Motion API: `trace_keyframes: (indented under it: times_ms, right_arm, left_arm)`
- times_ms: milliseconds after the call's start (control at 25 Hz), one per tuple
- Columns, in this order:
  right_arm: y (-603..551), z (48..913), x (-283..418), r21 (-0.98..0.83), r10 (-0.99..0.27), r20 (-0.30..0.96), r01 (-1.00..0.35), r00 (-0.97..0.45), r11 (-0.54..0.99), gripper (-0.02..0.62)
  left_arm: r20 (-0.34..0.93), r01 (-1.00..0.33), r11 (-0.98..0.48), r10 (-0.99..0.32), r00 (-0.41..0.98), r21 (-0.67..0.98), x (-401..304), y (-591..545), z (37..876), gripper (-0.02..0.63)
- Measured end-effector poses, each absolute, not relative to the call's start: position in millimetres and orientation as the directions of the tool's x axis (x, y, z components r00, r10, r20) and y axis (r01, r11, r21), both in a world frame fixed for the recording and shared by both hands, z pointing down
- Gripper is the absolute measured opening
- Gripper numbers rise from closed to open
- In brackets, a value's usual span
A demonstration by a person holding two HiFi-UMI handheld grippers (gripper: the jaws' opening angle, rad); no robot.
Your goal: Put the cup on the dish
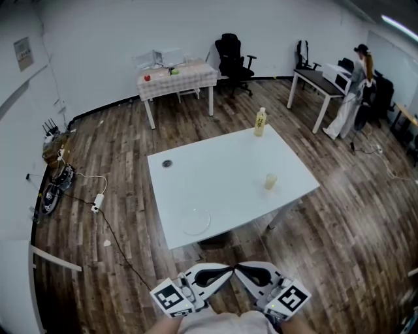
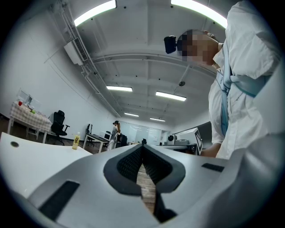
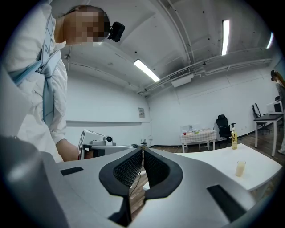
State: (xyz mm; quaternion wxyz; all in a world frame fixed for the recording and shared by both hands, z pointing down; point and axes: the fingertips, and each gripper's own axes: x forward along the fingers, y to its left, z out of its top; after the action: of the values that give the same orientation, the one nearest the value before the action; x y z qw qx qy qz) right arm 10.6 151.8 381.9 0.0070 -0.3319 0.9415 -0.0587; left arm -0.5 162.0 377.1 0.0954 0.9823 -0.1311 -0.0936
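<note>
Well, job was not started: small clear cup of yellow drink (image 1: 270, 181) stood well apart from round clear glass dish (image 1: 196, 221). Your left gripper (image 1: 223, 271) and right gripper (image 1: 245, 269) were closed, empty.

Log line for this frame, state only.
left gripper: shut, empty | right gripper: shut, empty | cup: on table, apart from dish

Bright, even light from ceiling strip lights (image 2: 95, 13), which are blown out. White tabletop (image 1: 222, 173) near overexposed, small soft shadow under its near edge. Heavy fisheye bend everywhere, black vignette in both gripper views. Head view soft; cup (image 1: 270, 181) just a pale blob.
</note>
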Motion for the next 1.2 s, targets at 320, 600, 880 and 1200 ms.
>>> trace_keyframes:
  times_ms: [320, 600, 880, 1200]
  right_arm:
    - [108, 378, -15, -0.116, -0.621, 0.025, -0.619, -0.783, 0.777, 0.034]
    - [80, 379, -38, -0.118, -0.623, 0.026, -0.621, -0.782, 0.775, 0.034]
    - [56, 379, -51, -0.122, -0.628, 0.020, -0.625, -0.778, 0.771, 0.034]
    - [30, 384, -44, -0.126, -0.603, 0.032, -0.602, -0.797, 0.789, 0.034]
  left_arm:
    - [-0.157, -0.239, -0.950, -0.273, 0.949, 0.203, -25, 118, 370, 0.002]
    - [-0.150, -0.228, -0.951, -0.261, 0.954, 0.209, -49, 90, 377, 0.002]
    - [-0.156, -0.191, -0.956, -0.229, 0.961, 0.224, -62, 67, 379, 0.002]
    - [-0.158, -0.202, -0.950, -0.244, 0.957, 0.239, -56, 41, 383, 0.002]
